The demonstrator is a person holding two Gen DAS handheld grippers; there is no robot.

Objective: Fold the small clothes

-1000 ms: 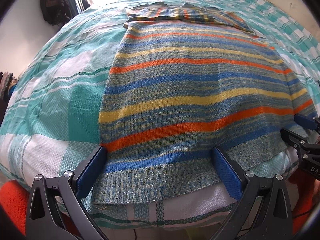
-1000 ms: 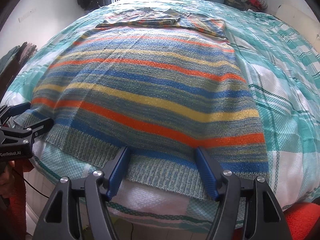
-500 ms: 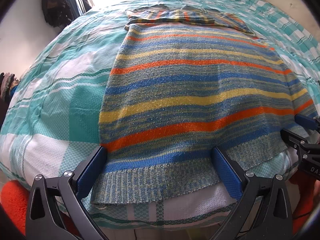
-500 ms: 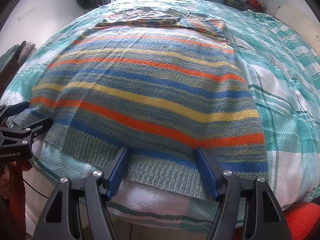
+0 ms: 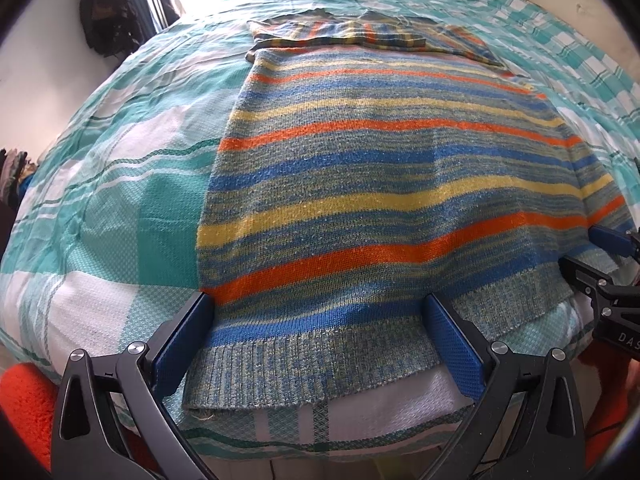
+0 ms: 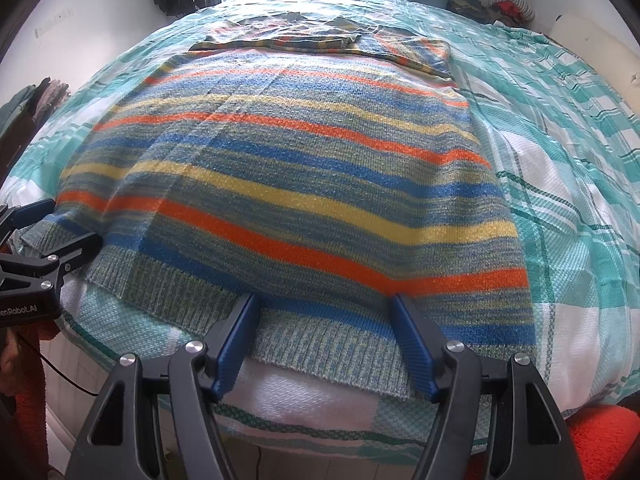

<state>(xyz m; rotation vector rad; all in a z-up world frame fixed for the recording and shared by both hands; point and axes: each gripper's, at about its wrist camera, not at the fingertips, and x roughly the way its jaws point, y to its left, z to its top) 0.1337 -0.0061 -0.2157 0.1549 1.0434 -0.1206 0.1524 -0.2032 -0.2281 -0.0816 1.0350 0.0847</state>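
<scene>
— While the left gripper (image 5: 320, 336) sat at the sweater's ribbed hem (image 5: 304, 368), how did its jaws stand?

— Spread wide, one blue finger (image 5: 184, 344) at the sweater's left side edge, the other (image 5: 452, 344) further along the hem toward the middle. I could not tell whether either pad pressed into the knit. Nothing was pinched.

— And the right gripper (image 6: 324, 340)?

— Also released, fingers (image 6: 236, 344) apart over the hem near the sweater's right corner, the hem band running between them.

— Where did the striped sweater (image 5: 380, 184) lie?

— Flat on the checked teal bedspread (image 5: 120, 200), its hem at the near edge of the bed just ahead of both grippers, the body stretching away from them. At the sweater's far end the sleeves (image 5: 360, 36) were folded across the top.

— Could each gripper see the other?

— Yes. The right one showed at the sweater's right hem corner (image 5: 600, 280) in the left view, the left one at the opposite corner (image 6: 40, 248) in the right view. Beyond the sweater, dark clothes (image 5: 108, 16) hung by a bright window.
</scene>
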